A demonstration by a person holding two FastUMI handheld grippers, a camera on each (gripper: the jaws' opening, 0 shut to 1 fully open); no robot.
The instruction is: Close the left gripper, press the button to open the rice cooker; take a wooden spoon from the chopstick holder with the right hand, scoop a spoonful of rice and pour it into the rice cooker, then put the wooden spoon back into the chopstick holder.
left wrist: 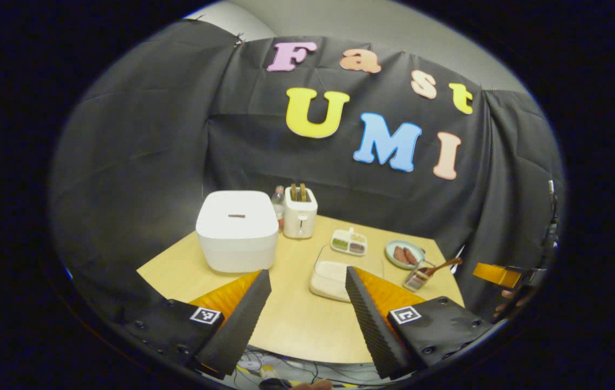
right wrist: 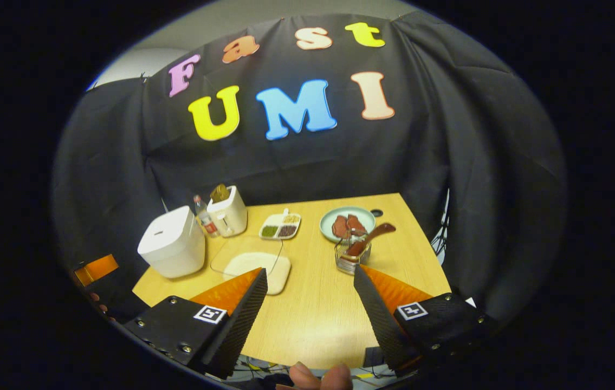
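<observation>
You're at the start: both the left gripper [left wrist: 307, 292] and right gripper [right wrist: 310, 295] hang with fingers spread, empty, off the worktop's [left wrist: 296, 319] near edge. The rice cooker [left wrist: 237, 230], lid down, sits at the far-left corner. Next, bring the left fingers together and reach for its button.

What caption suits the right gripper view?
Open tool hovers above table, wooden spoon waiting in its holder.

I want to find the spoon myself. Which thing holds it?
Start at the big white rice cooker on the wooden table, then look to the table's other side. By the round green plate stands a small clear holder, the one with a brown wooden spoon sticking out.
</observation>
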